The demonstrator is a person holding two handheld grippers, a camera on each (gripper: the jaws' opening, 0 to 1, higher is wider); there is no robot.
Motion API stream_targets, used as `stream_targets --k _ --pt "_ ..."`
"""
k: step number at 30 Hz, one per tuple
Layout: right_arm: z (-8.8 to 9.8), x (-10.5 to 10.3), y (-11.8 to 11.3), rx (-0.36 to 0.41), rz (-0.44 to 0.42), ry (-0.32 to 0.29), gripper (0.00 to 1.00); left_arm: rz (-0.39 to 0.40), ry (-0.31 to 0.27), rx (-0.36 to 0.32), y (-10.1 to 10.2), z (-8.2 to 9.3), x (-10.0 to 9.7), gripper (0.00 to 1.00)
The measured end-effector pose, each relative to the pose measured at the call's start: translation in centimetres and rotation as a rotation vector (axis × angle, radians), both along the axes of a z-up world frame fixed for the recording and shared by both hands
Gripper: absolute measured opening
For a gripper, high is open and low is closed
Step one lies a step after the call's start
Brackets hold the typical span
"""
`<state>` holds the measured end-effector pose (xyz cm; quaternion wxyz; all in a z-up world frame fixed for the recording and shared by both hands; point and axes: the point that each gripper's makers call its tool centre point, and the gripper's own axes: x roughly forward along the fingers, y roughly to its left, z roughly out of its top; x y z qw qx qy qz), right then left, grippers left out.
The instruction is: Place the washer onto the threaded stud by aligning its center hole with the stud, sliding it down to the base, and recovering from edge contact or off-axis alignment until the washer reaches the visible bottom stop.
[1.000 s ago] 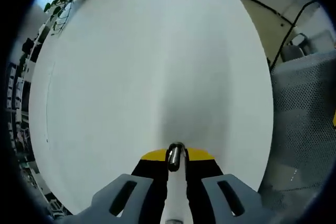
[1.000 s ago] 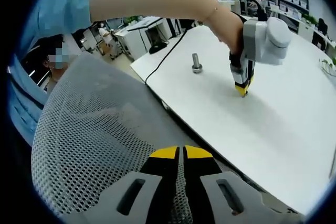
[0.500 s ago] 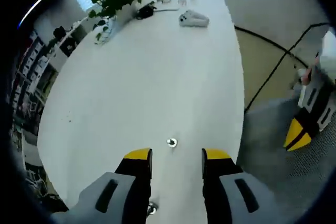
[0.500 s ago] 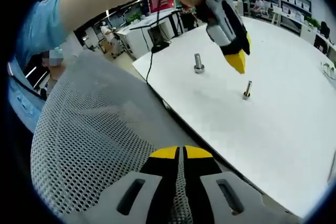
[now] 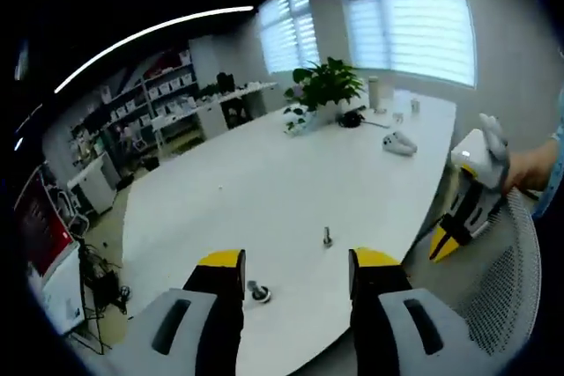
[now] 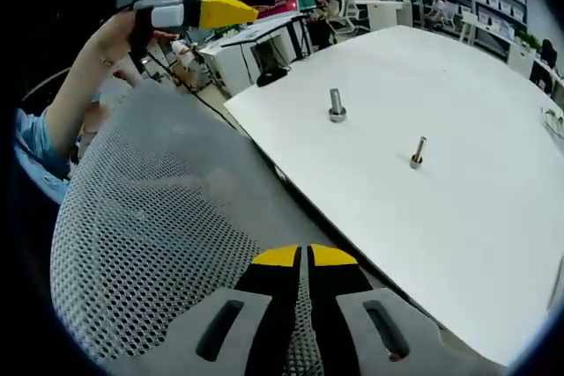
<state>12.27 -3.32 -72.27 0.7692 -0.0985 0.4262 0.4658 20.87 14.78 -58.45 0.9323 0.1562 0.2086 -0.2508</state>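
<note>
Left hand-held gripper point(image 5: 295, 272): jaws spread, holding nothing.
Right hand-held gripper point(image 6: 305, 257): jaws pressed together.
Studs: two upright on worktop point(image 6: 458, 217), one point(image 6: 336, 106) at 12 o'clock, other point(image 6: 418, 152) at 2; washer possibly at base.

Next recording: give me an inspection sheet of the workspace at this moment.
Surface: long white table, mostly bare.
Job's things: thicker metal stud with washer-like base and slimmer metal stud stand upright, apart, on the table.
Clutter: white controller-shaped object, small items and potted green plant at the far end.
Grippers: left gripper open, empty, off the table; right gripper shut, over grey mesh chair back.
Cables: black cable beside the table edge.
Surroundings: office desks, shelves, blinded windows.
</note>
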Motion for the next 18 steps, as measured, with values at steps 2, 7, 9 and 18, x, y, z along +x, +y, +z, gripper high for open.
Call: stream_targets --k 2,7,9,18 --pt "0.0 0.0 0.0 0.002 -0.002 -0.002 0.06 0.073 -0.033 -0.008 2.5 0.0 -0.5 0.55" --pt "0.2 0.2 0.0 0.009 -0.02 -0.008 0.06 0.218 -0.082 -0.149 7.6 -0.4 -2.1 0.73" --pt "0.1 0.3 -0.2 0.011 -0.051 0.004 0.07 0.244 -0.042 -0.194 9.0 -1.8 -2.9 0.71" --pt "-0.2 0.7 -0.9 -0.006 -0.114 0.022 0.08 0.185 0.121 -0.32 6.7 -7.0 -4.7 0.66"
